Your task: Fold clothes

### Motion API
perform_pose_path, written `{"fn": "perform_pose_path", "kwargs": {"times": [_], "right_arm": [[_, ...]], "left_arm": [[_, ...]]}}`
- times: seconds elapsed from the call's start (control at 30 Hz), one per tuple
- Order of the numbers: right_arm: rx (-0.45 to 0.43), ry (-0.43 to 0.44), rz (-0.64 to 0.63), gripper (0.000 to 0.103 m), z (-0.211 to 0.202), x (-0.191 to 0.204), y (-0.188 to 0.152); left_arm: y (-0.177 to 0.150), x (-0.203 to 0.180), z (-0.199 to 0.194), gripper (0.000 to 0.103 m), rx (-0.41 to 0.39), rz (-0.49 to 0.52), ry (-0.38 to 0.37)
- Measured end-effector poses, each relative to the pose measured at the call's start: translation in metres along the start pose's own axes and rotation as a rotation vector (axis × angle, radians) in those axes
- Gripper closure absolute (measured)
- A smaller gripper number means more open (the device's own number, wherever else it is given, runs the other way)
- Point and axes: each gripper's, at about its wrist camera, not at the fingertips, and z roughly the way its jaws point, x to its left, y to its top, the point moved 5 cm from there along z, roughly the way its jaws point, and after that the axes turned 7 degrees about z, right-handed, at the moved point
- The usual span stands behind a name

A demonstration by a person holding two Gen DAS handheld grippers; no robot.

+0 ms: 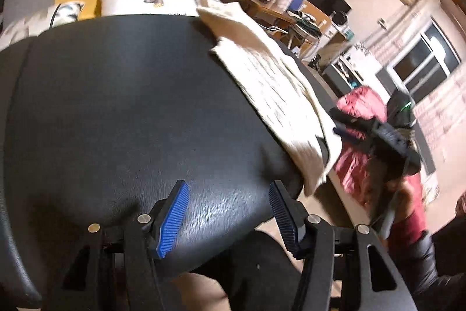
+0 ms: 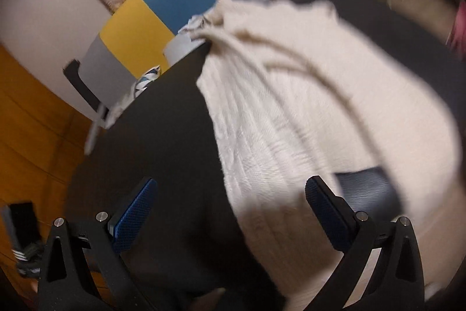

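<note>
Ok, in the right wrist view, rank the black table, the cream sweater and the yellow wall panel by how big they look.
1 and 2. black table and cream sweater: too alike to rank, and the sweater covers part of the table.
3. yellow wall panel.

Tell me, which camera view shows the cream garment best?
The right wrist view: the cream garment fills much of it, showing its folds and knit, though blurred. The left wrist view shows it smaller, lying along the black table's far edge.
</note>
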Motion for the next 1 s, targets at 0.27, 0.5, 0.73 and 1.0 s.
{"fn": "perform_pose_path", "kwargs": {"times": [0.27,0.5,0.73,1.0], "right_arm": [[-0.122,0.101,-0.019,0.0,-0.076,0.007,-0.021],[0.043,0.062,0.152,0.0,-0.01,-0.033,-0.04],[-0.075,-0.046,0.143,0.011,0.002,-0.039,-0.022],[-0.028,-0.146,0.036,0.033,0.039,-0.047,-0.02]], "left_arm": [[-0.028,0.015,-0.034,0.045,-0.016,-0.035,0.03],[-0.039,0.016,-0.041,0.045,-0.017,-0.035,0.035],[-0.054,0.038,-0.036,0.045,0.016,-0.12,0.042],[-0.059,0.043,-0.038,0.045,0.015,-0.13,0.045]]}}
